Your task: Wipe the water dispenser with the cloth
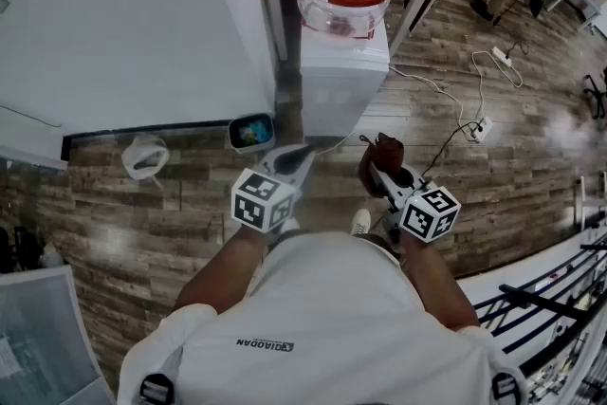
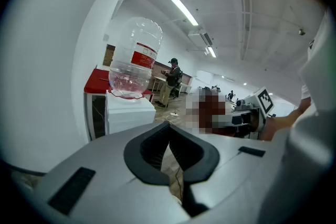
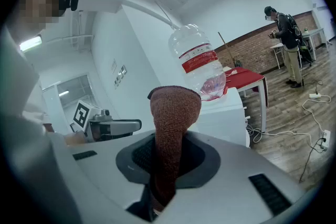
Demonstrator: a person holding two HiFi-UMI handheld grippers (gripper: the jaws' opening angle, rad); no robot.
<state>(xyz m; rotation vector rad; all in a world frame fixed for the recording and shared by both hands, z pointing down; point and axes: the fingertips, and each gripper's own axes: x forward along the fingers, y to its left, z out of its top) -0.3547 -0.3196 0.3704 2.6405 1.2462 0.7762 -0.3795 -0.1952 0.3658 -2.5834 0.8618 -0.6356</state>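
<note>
Wood floor (image 1: 190, 194); right gripper (image 3: 167, 162) pinches cloth (image 3: 174, 113) near water dispenser (image 1: 341, 81); left gripper (image 2: 169, 139) closed.

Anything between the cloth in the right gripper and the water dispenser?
Nothing visible. The right gripper is shut on the cloth, short of the water dispenser, with only bare floor between them.

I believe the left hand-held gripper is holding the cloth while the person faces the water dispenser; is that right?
Not quite. The cloth is clamped in the right hand-held gripper, as the right gripper view shows. The left hand-held gripper has its jaws together on nothing. The person does face the water dispenser.
</note>
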